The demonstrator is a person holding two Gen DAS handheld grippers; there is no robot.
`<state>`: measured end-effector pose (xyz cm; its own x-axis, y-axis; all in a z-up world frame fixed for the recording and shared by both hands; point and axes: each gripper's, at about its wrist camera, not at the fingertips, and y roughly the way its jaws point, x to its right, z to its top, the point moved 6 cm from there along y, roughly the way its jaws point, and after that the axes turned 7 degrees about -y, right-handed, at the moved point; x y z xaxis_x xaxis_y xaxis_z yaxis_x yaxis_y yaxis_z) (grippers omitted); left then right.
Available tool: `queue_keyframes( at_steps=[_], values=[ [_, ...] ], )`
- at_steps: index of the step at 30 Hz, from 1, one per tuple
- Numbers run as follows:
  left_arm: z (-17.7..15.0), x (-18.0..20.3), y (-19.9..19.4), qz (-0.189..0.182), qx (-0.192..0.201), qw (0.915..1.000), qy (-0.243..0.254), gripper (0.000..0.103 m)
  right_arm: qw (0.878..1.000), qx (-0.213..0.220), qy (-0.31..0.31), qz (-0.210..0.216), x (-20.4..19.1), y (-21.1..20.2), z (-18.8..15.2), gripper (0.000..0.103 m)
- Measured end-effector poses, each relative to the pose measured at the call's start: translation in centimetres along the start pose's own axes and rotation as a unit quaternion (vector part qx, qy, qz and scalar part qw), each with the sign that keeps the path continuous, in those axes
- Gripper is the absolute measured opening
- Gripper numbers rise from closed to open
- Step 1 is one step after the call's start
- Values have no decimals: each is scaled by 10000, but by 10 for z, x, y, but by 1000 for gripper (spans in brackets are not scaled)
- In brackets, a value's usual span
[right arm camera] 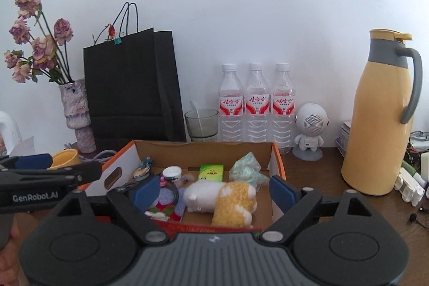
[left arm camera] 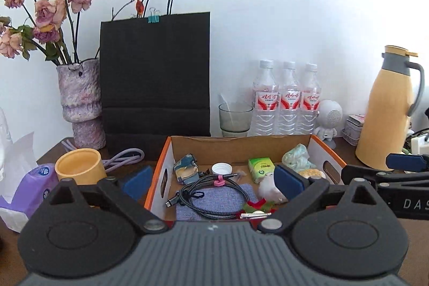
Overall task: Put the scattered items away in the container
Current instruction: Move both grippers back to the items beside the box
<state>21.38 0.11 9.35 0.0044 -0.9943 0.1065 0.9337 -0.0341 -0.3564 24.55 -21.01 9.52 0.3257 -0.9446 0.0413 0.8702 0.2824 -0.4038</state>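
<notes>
A cardboard box [left arm camera: 241,142] with an orange rim stands on the brown table. It holds a coiled black cable [left arm camera: 211,195] on a blue-grey cloth [left arm camera: 228,197], a white cap [left arm camera: 221,168], a green pack [left arm camera: 261,168], a mint crumpled bag [left arm camera: 297,156] and a white and yellow plush toy [right arm camera: 222,199]. My left gripper [left arm camera: 213,181] is open over the box's near left part, its left pad outside the wall. My right gripper [right arm camera: 214,190] is open above the box [right arm camera: 203,148], the plush lying below between its pads without touching them.
Behind the box stand a black paper bag [left arm camera: 155,77], a vase of dried roses [left arm camera: 79,101], a glass [left arm camera: 236,117], three water bottles [left arm camera: 288,98] and a white speaker figure [right arm camera: 311,125]. A yellow jug [right arm camera: 380,119] stands at right, and a yellow cup [left arm camera: 79,165] and a purple tissue pack [left arm camera: 32,186] at left.
</notes>
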Motion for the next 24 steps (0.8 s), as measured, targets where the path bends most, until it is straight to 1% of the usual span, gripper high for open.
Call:
queue_keyframes(
  at_steps=[1, 3, 6, 8, 10, 12, 13, 14, 15, 16, 18, 19, 20, 22, 24],
  values=[
    [-10, -3, -9, -55, 19, 9999, 85, 103, 9999, -35, 14, 102, -3, -9, -9, 88],
    [-33, -10, -27, -44, -130, 9998, 167, 103, 9996, -183, -48, 225, -10, -29, -32, 89],
    [-67, -21, -54, -99, -343, 9994, -2, 103, 9989, -359, -94, 283, -19, -53, -66, 89],
    [-86, -27, -63, -204, -537, 9983, -132, 103, 9982, -474, -23, 370, -25, -61, -84, 89],
    [-102, -33, -58, -31, -802, 9967, -151, 103, 9969, -636, -41, 464, -31, -59, -96, 89],
    [-115, -38, -42, 132, -1133, 9935, 67, 103, 9958, -734, -199, 501, -39, -51, -101, 88],
    [-119, -42, -35, 307, -1278, 9912, 128, 103, 9947, -794, -275, 587, -44, -45, -102, 87],
    [-121, -46, -30, 428, -1356, 9897, 135, 103, 9936, -818, -318, 712, -49, -39, -100, 85],
    [-119, -50, -27, 399, -1344, 9901, 93, 103, 9926, -818, -335, 836, -55, -32, -99, 84],
    [-116, -53, -25, 289, -1297, 9911, 39, 103, 9913, -830, -362, 960, -60, -24, -97, 81],
    [-109, -56, -24, 129, -1196, 9927, 41, 103, 9885, -922, -462, 1105, -73, -6, -93, 70],
    [-106, -58, -23, 107, -1134, 9934, 96, 103, 9871, -978, -516, 1154, -79, 3, -93, 57],
    [-104, -61, -21, 108, -1093, 9939, 140, 103, 9858, -1030, -563, 1202, -85, 12, -93, 51],
    [-102, -67, -18, 101, -1120, 9936, 121, 102, 9849, -1134, -681, 1117, -96, 30, -93, 48],
    [-100, -72, -14, -14, -1148, 9934, 39, 102, 9835, -1206, -668, 1172, -102, 44, -92, 46]
  ],
)
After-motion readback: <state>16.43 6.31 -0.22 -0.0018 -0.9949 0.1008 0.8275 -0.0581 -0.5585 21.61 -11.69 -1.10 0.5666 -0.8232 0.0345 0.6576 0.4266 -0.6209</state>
